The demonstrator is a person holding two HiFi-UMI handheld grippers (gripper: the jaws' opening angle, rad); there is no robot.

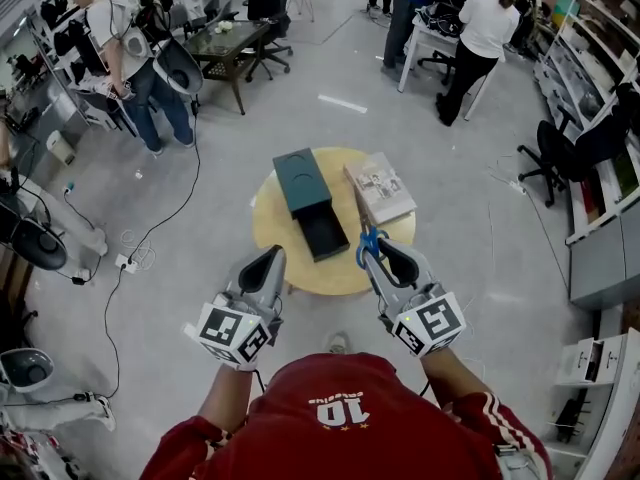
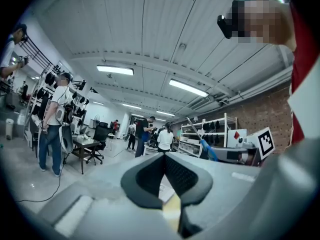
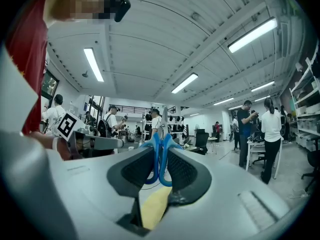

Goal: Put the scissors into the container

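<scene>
Blue-handled scissors (image 1: 368,243) are pinched by the handles in my right gripper (image 1: 383,256), held above the near right part of the round wooden table (image 1: 268,226). In the right gripper view the blue handles (image 3: 158,159) sit between the two pads, with the blades pointing up and away. The container (image 1: 303,182) is a dark green box on the table, and its black drawer (image 1: 323,234) is pulled out toward me, left of the scissors. My left gripper (image 1: 268,260) hovers at the table's near left edge, shut (image 2: 164,159) with nothing in it.
A pale printed box or book (image 1: 380,189) lies on the table's right side beside the container. Cables run across the floor on the left (image 1: 150,230). Several people stand at desks and shelves around the room, well away from the table.
</scene>
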